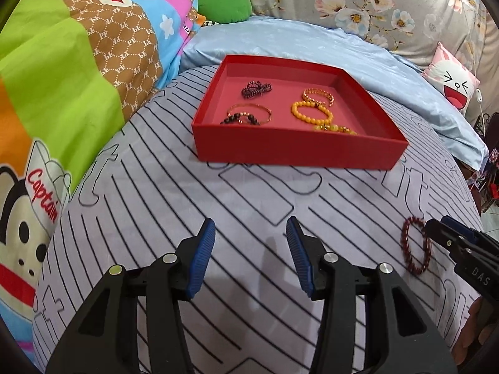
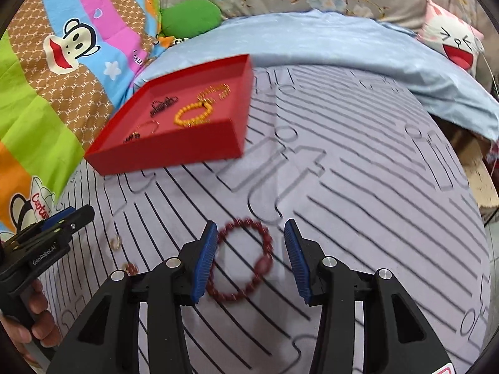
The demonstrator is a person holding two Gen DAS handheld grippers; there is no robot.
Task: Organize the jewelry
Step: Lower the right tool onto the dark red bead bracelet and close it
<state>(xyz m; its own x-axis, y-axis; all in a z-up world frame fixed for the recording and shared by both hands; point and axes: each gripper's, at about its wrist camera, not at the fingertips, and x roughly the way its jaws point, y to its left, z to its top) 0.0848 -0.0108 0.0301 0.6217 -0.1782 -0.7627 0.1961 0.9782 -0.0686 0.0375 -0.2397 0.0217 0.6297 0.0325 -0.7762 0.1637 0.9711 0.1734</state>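
A red tray point(image 1: 296, 149) point(image 2: 174, 151) sits on the striped bedsheet and holds several bead bracelets, among them a yellow one point(image 1: 311, 112) point(image 2: 192, 114) and a dark one point(image 1: 256, 89). A dark red bead bracelet point(image 2: 241, 260) point(image 1: 416, 246) lies flat on the sheet. My right gripper point(image 2: 249, 249) is open just above it, its fingers either side of the bracelet's far half. It shows at the right edge of the left wrist view point(image 1: 436, 230). My left gripper point(image 1: 251, 249) is open and empty over bare sheet, in front of the tray. It shows at the right wrist view's left edge point(image 2: 78, 215).
A small gold ring point(image 2: 116, 243) and a small reddish piece point(image 2: 131, 268) lie on the sheet left of the red bracelet. A cartoon quilt point(image 1: 62, 78) is piled to the left. A light blue pillow point(image 1: 312, 40) and a bunny cushion point(image 1: 452, 84) lie behind the tray.
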